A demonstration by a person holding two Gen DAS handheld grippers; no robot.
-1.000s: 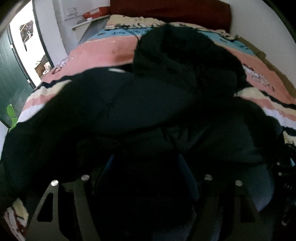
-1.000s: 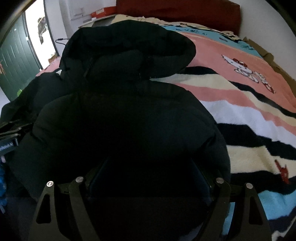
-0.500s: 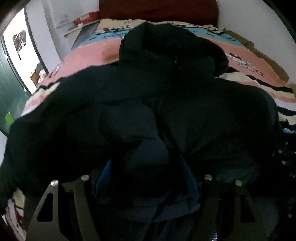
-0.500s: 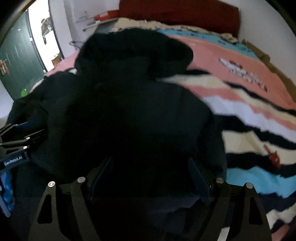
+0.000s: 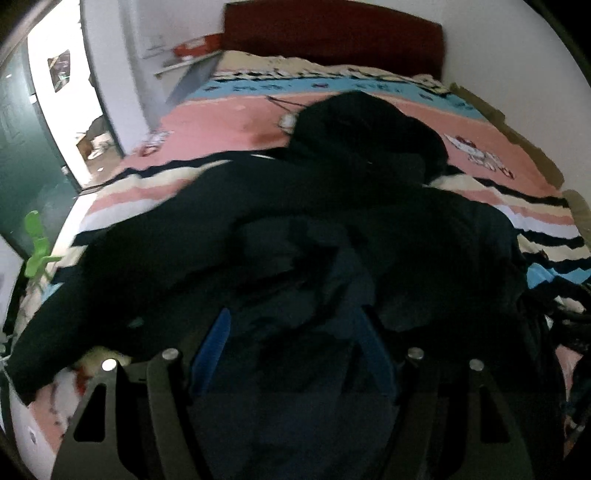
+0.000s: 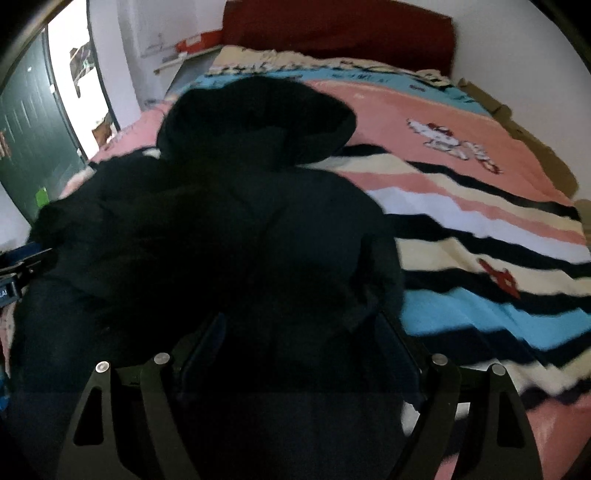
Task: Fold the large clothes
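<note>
Black padded fabric fills most of both wrist views: a large hooded jacket (image 5: 332,221) lies on the striped blanket (image 6: 480,229) of a bed, its hood (image 6: 258,122) toward the dark red headboard (image 5: 332,33) and its lower part bunched up at the near edge. In the left wrist view the left gripper (image 5: 295,332) has its blue-lined fingers (image 5: 212,347) set apart with a thick wad of the jacket between them; they appear to be pinching that wad. The right gripper (image 6: 299,339) stands wide in the same way, its fingers (image 6: 399,347) on either side of a deep bundle of cloth that fills the gap, so it looks clamped on the bulky hem rather than empty, though the darkness makes actual contact hard to confirm. A sleeve (image 5: 110,280) trails off toward the left edge of the bed, not tucked in. As for progress, the fold looks barely begun: the bottom of the jacket seems gathered in both grippers, but the hood is spread out, the sleeve hangs loose and no neat, flat layer shows anywhere. Left to do, by my reading, are laying the lower part over the body, bringing in the sleeve and the hood, and smoothing the bundle.
</note>
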